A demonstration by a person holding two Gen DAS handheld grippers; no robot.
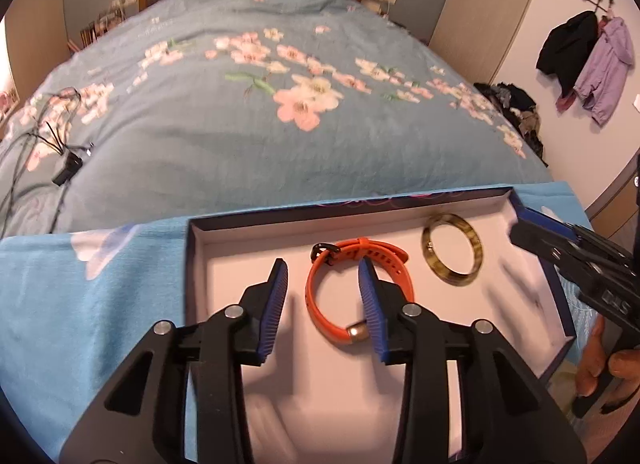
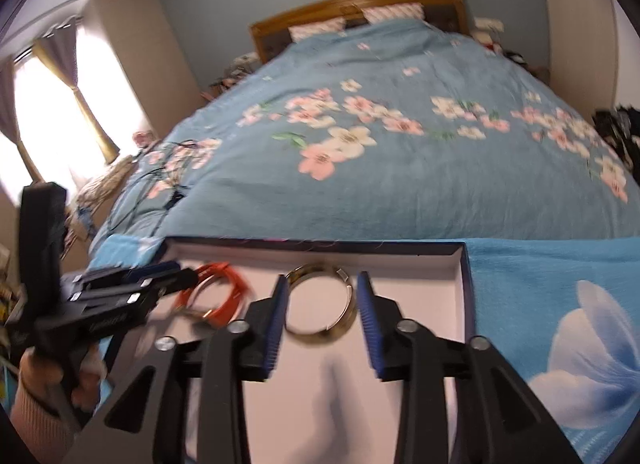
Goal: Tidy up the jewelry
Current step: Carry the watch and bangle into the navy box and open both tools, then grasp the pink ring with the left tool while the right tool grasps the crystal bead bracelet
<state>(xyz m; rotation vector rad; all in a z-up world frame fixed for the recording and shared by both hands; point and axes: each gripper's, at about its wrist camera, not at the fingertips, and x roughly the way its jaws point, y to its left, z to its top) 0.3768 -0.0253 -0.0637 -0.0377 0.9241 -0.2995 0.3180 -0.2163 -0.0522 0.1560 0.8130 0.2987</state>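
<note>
Left wrist view is filled at twelve o'clock by the flowered bedspread (image 1: 280, 135), below which the shallow white-lined box (image 1: 224, 264) is seen holding the orange strap bracelet (image 1: 320, 304) at centre and the mottled bangle (image 1: 452, 250) toward two o'clock. Both the left gripper (image 1: 324, 268) and the right gripper (image 2: 320, 284) are held wide and empty. The step is judged to be pickup or tidying inside the box; next, one band must be straddled and closed upon.

bedroom | floral-quilted bed (image 1: 280, 111) | wooden headboard (image 2: 360, 3) | hung coats (image 1: 588, 59)
</note>
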